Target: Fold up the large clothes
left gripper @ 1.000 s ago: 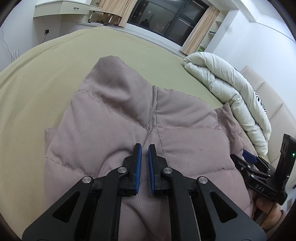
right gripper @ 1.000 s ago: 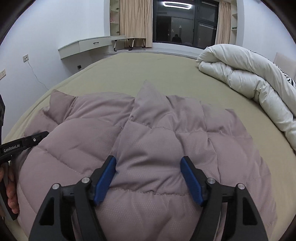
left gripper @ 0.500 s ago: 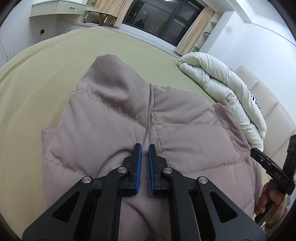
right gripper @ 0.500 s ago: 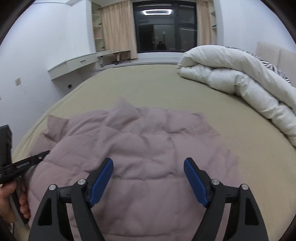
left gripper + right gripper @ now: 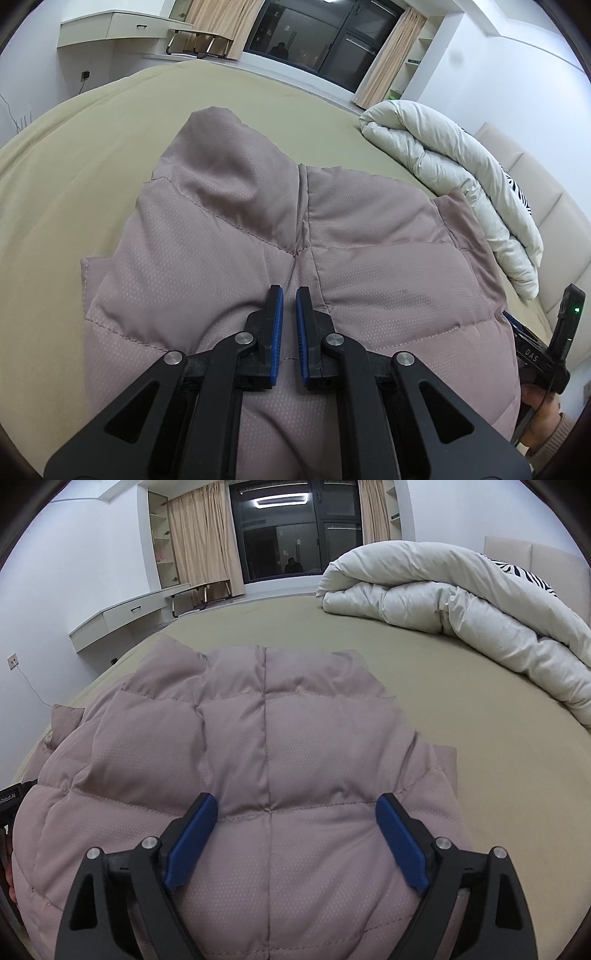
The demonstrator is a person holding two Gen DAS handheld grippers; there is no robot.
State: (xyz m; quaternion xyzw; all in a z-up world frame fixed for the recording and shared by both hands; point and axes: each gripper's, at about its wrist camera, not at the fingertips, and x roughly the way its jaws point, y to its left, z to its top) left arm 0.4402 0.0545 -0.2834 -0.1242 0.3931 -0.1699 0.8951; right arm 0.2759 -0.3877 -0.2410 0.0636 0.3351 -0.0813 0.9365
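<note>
— So, how are the two grippers held?

— Both tilt down over the puffer jacket (image 5: pixel 229 258). The left gripper (image 5: pixel 289 295) has its blue pads drawn almost together, only a thin slit between them, and I see no fabric pinched in that slit. The right gripper (image 5: pixel 295 805) is spreading its jaws wide at this moment; the jacket's quilted surface shows between the pads (image 5: pixel 192 842), but they do not press on it. In the left wrist view, a hand (image 5: pixel 541 413) grips the right tool's handle at the lower right edge.

— And the jacket itself?

— Dusty mauve, quilted in puffy panels with stitched seams. It lies folded into a rough, bulging block on the olive-tan bed sheet (image 5: pixel 461 701), near the bed's close edge. A rolled white duvet (image 5: pixel 461 602) sits well apart, by the headboard.
</note>
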